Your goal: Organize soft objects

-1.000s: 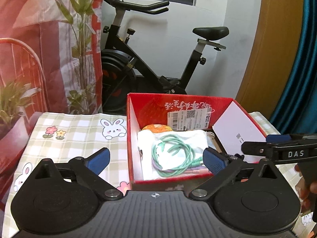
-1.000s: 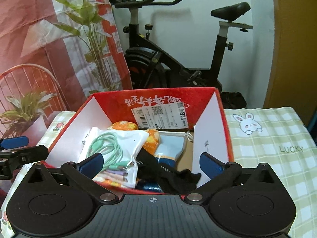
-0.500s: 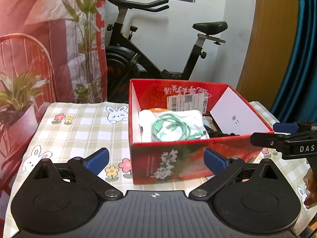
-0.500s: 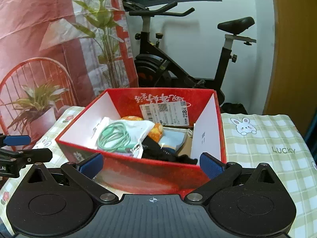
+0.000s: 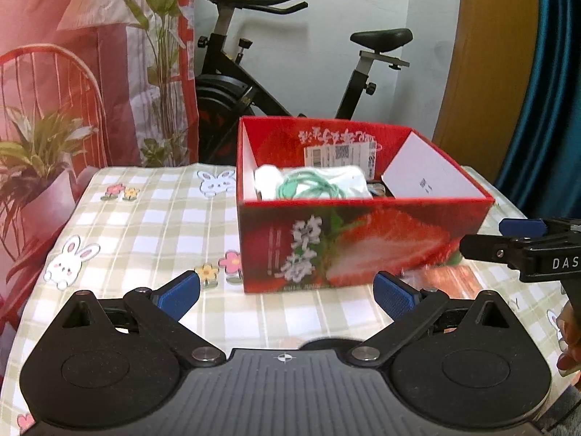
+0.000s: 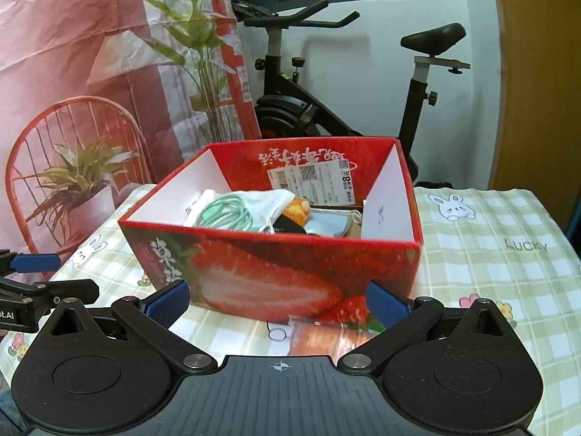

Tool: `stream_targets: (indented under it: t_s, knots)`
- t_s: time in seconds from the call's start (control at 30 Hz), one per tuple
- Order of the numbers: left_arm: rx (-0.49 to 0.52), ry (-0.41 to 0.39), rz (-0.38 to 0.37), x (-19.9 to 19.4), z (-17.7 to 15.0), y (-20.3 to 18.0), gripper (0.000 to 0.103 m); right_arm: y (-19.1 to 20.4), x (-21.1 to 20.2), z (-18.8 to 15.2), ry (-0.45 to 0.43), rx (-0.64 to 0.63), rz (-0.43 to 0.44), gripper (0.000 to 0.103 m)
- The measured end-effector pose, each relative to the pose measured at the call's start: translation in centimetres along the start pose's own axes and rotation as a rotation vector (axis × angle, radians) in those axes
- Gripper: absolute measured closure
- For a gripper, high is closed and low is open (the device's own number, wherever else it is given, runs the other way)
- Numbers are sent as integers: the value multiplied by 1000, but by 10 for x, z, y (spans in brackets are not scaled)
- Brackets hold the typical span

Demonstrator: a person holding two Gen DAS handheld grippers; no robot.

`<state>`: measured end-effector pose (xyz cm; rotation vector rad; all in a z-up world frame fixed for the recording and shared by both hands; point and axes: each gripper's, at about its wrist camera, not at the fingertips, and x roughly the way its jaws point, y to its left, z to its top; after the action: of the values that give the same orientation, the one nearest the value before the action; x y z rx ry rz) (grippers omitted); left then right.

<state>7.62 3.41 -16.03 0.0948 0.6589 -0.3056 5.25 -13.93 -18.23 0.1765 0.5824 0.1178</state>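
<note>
both wrist views low, sharing red box [image 5: 363,243]

1. Ahead of my left gripper [image 5: 287,292], with matt black plastic arms and ribbed blue pads, stands a glossy printed cardboard box [image 5: 348,243].
2. Beneath it lies a smooth checked tablecloth [image 5: 152,218].
3. Inside, a glossy green cable [image 6: 227,214] rests on white cloth [image 6: 268,200].

1. A table carries everything, covered by a green-checked tablecloth [image 6: 508,276] printed with bunnies, flowers and "LUCKY".
2. A red strawberry-printed box [image 6: 276,276] stands on it.
3. A clear packet [image 6: 319,334] lies just before the box.
</note>
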Motion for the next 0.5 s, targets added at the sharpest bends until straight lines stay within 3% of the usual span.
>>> stream_targets:
  t_s: [0.5]
  knots:
    - [-79, 87, -36, 3, -54, 0, 1, 5, -16, -67, 20, 12, -19, 0]
